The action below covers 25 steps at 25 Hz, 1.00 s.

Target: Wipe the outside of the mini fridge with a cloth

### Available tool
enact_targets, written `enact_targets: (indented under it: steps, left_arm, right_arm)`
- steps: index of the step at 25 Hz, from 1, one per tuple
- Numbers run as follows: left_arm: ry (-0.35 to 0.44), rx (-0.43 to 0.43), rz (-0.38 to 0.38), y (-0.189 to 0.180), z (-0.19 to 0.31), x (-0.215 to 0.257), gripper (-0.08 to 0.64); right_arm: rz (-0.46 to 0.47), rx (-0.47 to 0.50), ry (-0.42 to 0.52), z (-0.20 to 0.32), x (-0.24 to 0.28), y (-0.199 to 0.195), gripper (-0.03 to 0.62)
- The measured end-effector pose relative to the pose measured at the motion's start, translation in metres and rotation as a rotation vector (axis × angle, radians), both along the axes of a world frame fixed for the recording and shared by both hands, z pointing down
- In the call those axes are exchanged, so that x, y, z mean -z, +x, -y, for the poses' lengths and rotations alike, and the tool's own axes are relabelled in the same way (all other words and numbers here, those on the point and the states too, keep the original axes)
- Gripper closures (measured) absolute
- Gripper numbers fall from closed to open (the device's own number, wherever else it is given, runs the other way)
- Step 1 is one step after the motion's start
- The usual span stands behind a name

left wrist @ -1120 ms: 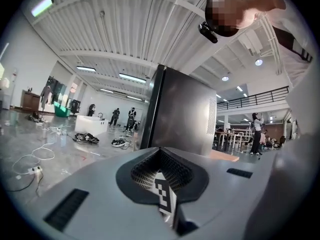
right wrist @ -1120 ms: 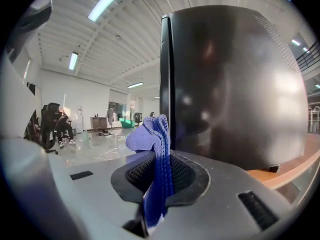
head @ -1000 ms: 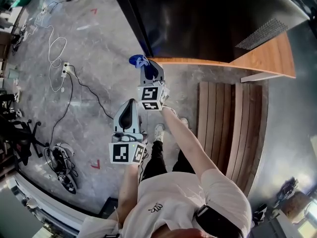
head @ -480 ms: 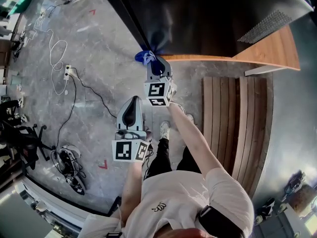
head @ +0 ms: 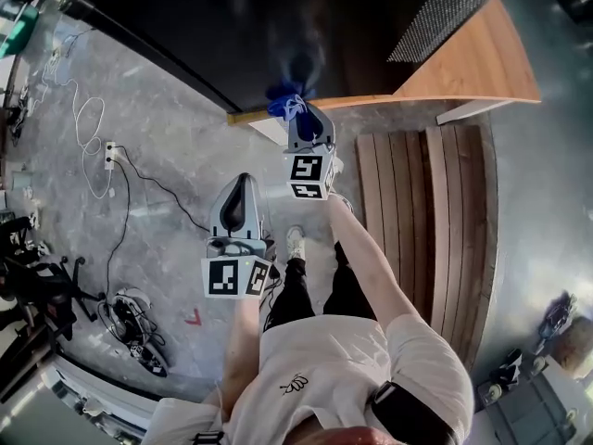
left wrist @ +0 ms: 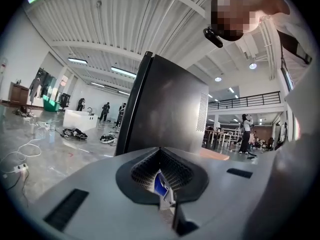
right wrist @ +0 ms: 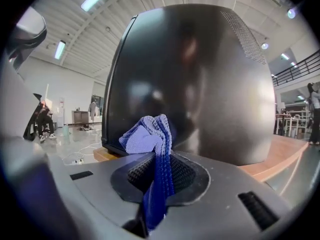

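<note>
Our right gripper (head: 303,117) pinches a blue cloth (head: 286,102). The cloth's bunched end sits right at the lower front edge of the black mini fridge (head: 278,26), which stands on a wooden platform (head: 473,68). Our left gripper (head: 240,188) hangs nearer our body over the grey floor (head: 157,109), its jaws pressed together.

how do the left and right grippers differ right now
The right gripper is clamped on a blue cloth; the left gripper is shut with no cloth in it. The right gripper is close to the black mini fridge, at its lower edge; the left gripper hangs back over the floor, nearer the person's legs. Both carry a marker cube and have their jaws together.
</note>
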State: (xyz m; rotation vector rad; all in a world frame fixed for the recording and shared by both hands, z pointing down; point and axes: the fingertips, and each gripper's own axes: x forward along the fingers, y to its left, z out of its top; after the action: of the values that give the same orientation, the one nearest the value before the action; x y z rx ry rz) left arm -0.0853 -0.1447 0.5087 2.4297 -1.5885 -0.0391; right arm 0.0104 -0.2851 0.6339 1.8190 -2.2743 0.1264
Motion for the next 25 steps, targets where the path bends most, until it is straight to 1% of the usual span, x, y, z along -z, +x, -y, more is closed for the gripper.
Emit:
enact_targets:
  steps: [5,10,14,17,20,25]
  left_arm:
    - [0.013,-0.031,-0.009,0.032,0.01,0.005,0.555]
    - [0.017,-0.054,-0.011,0.062,0.017,0.004,0.555]
    - [0.015,-0.06,-0.014,0.079,0.021,0.003,0.555]
    - [0.014,-0.064,-0.018,0.088,0.023,0.004,0.555]
    - [0.022,-0.067,-0.018,0.098,0.026,0.002,0.555]
    - [0.046,-0.052,-0.028,0.106,0.028,0.009,0.555]
  right_arm:
    - [-0.007,-0.131,-0.021,-0.003,0.0,0.082,0.531]
    - [-0.032,-0.218,-0.026,-0.005,0.0,0.15,0.531]
    - [-0.025,-0.31,-0.039,-0.008,-0.003,0.202,0.531]
    - [-0.043,-0.336,-0.045,-0.009,-0.003,0.226,0.531]
    - [-0.034,-0.364,-0.051,-0.009,-0.007,0.243,0.531]
    - [-0.038,-0.358,-0.029,-0.012,0.006,0.255,0.531]
